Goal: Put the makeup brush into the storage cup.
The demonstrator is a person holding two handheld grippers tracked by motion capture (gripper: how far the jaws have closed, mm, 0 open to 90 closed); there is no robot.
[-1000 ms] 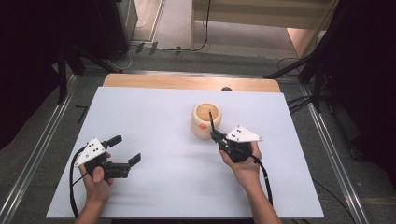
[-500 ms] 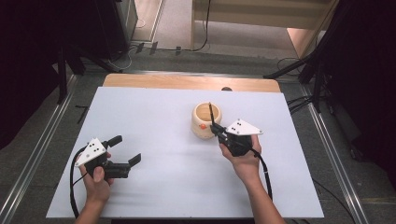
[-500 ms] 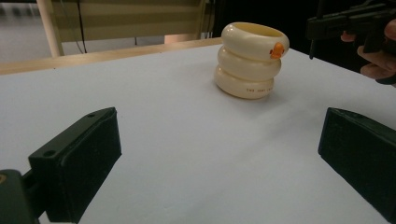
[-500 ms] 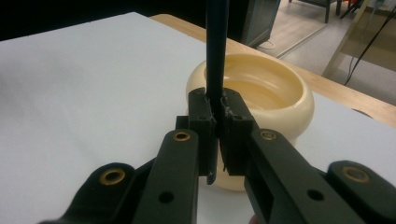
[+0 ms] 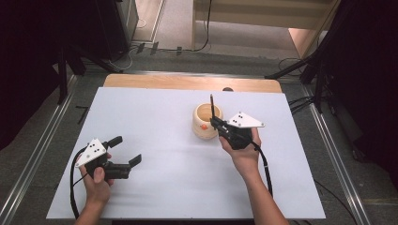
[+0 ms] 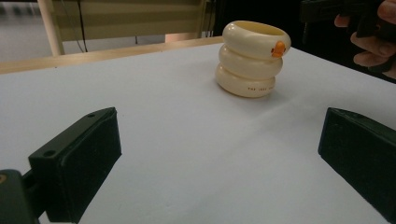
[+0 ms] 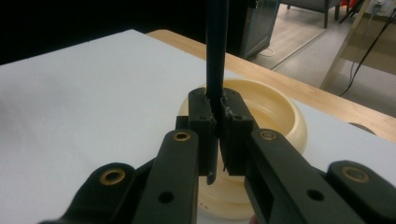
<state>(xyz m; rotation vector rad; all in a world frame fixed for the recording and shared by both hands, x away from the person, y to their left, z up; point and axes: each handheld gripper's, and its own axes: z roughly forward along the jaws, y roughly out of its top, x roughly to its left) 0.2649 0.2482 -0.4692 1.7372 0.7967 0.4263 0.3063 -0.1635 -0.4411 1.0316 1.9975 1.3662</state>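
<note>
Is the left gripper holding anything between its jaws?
No: in the left gripper view the left gripper has its jaws wide apart with bare white table between them, and the cream holder stands farther off.

The dark stick's (image 7: 216, 56) top is cut off in the right gripper view.

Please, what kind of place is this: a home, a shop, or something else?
Probably a lab or recording workspace, not a home. A white table stands between metal rails, cables lie on the floor, and each hand holds a camera-bearing gripper: left gripper, right gripper.
</note>
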